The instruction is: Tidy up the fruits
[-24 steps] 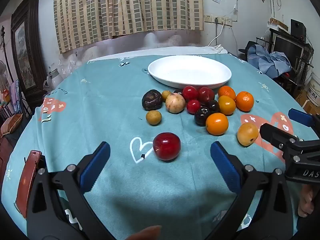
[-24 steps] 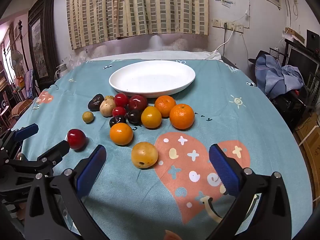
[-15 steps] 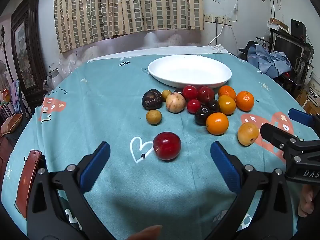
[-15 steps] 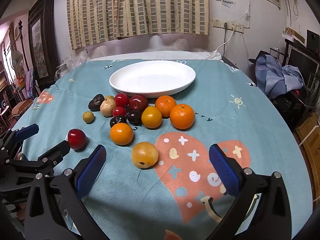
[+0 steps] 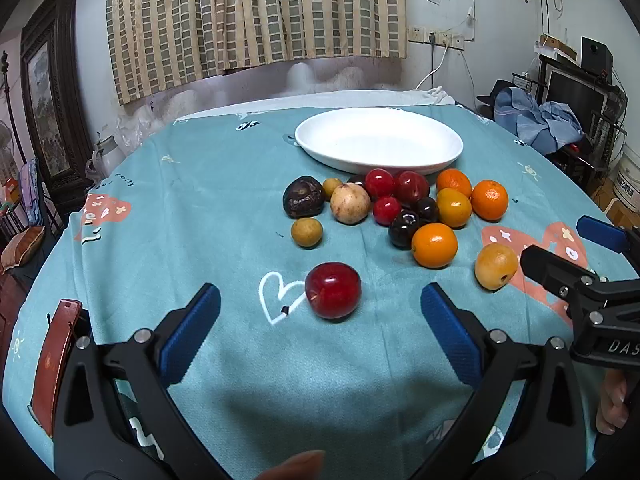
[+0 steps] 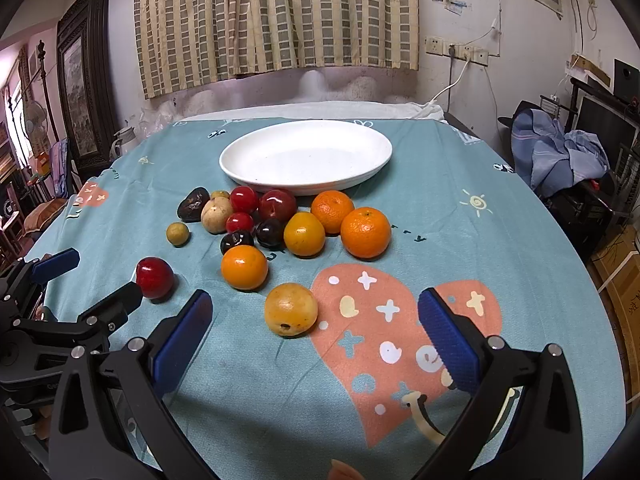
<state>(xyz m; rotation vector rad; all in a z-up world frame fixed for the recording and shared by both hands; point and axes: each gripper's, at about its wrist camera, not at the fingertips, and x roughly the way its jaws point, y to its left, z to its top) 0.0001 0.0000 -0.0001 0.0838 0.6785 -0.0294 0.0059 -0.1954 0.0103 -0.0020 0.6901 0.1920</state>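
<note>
"DAS" lettering on right gripper (image 5: 560, 252)

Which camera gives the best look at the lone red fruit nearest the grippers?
The left wrist view: the red fruit sits large and central, just ahead of the open jaws. The right wrist view shows it small at the left edge.

Checked curtain (image 6: 276, 20), blue clothes (image 6: 560, 152)

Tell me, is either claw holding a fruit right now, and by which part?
Nothing is held. The left claw is open with the red apple loose ahead of it; the right claw is open near the yellow-orange fruit.
</note>
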